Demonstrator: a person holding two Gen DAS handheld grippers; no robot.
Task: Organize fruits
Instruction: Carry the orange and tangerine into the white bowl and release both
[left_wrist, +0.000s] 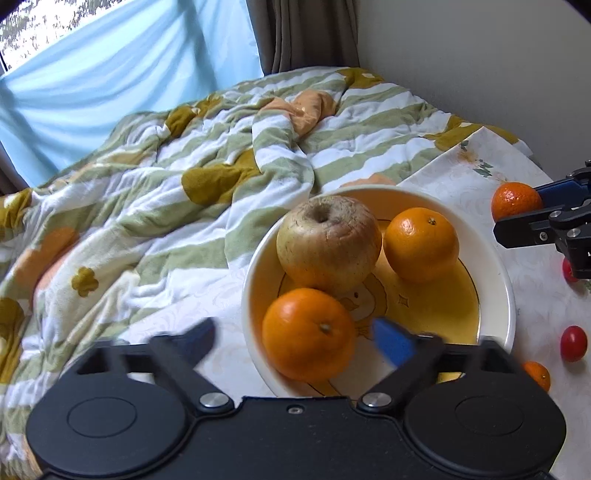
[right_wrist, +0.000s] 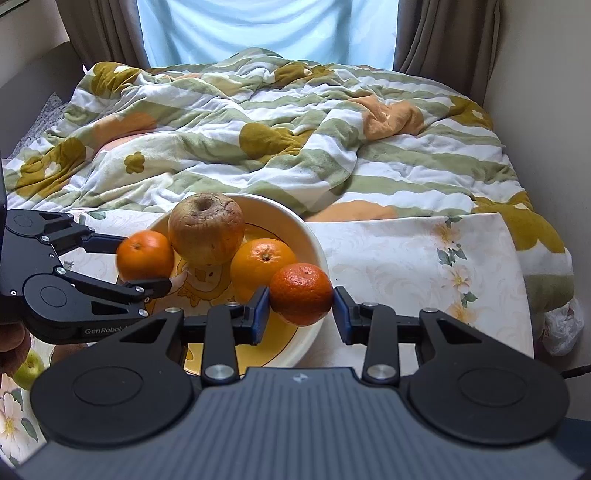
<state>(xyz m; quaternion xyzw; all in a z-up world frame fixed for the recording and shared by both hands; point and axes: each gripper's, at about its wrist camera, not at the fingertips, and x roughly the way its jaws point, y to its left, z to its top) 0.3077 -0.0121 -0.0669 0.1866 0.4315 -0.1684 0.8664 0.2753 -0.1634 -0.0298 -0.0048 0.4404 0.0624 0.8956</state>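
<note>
**Reader:** So how far along is the fruit sorting?

**Describer:** Partly done, I would judge. A cream and yellow bowl (left_wrist: 506, 295) sits on a flowered cloth (right_wrist: 424, 266) spread over the bed, with a rumpled green-striped quilt (right_wrist: 295, 129) behind it. Inside the bowl are a wrinkled brownish apple (left_wrist: 328, 243) and two oranges: the far orange (left_wrist: 421, 243) beside the apple, and the near orange (left_wrist: 308, 334) at the bowl's near-left side.

**Reader:** What are the two grippers doing?

**Describer:** The left gripper (left_wrist: 295, 339) has its fingers spread wide on either side of the near orange. No pad seems to press on it, so the orange looks set down rather than held. The right gripper (right_wrist: 301, 306) has its fingers clamped on a darker mandarin (right_wrist: 301, 293), which hangs over the bowl's right rim and has not yet been set down.

**Reader:** What is left outside the bowl?

**Describer:** In the left wrist view, to the right of the bowl, a small red fruit (left_wrist: 573, 342), perhaps a cherry tomato, lies on the cloth. Another red one (left_wrist: 569, 271) is half hidden behind the right gripper, and a small orange fruit (left_wrist: 537, 374) lies nearer the camera. In the right wrist view a green fruit (right_wrist: 29, 365) shows at the lower left. So at least four pieces appear to remain, plus the mandarin now being carried.
</note>
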